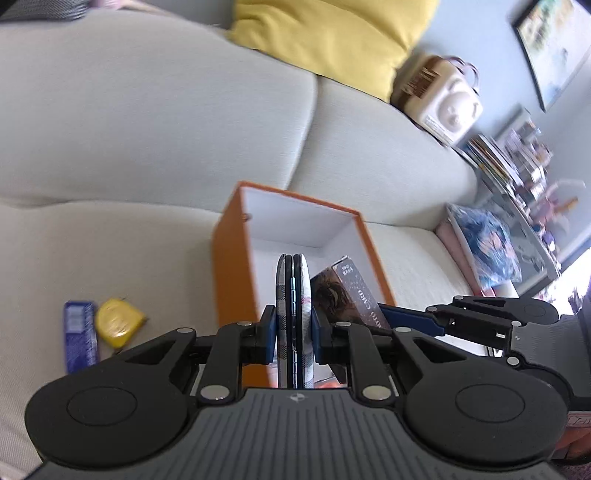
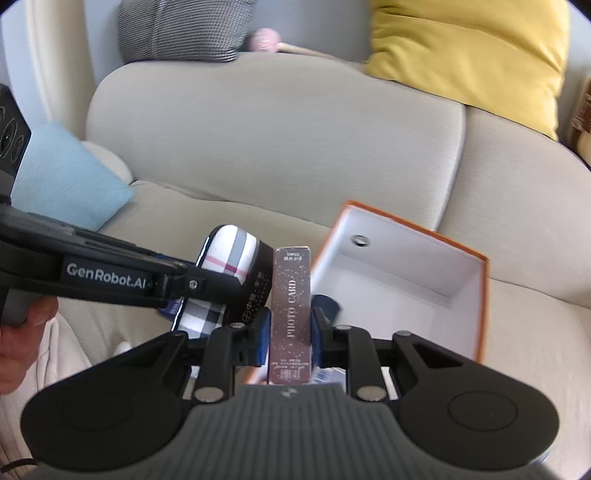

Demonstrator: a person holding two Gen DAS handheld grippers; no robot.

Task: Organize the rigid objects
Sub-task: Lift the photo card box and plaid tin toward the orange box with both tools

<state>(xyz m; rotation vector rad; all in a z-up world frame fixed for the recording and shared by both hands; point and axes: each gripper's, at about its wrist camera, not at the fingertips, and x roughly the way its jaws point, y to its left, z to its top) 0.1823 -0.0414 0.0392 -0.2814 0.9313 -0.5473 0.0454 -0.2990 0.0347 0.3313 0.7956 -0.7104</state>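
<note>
My left gripper (image 1: 293,328) is shut on a round plaid compact (image 1: 293,295), held on edge above the near side of an open orange box (image 1: 231,266) with a white inside. My right gripper (image 2: 290,328) is shut on a slim brown box marked PHOTO CARD (image 2: 290,306), held upright over the same orange box (image 2: 484,295). In the right wrist view the left gripper (image 2: 207,284) reaches in from the left with the plaid compact (image 2: 231,251) beside the card box. In the left wrist view the card box (image 1: 347,295) and the right gripper's fingers (image 1: 413,319) sit just right of the compact.
The box rests on a beige sofa seat (image 1: 110,236). A yellow tape measure (image 1: 118,321) and a blue packet (image 1: 79,332) lie on the seat left of it. A yellow cushion (image 2: 469,51), a grey cushion (image 2: 181,29) and a light blue cushion (image 2: 62,177) lean behind. A hand (image 2: 22,332) holds the left gripper.
</note>
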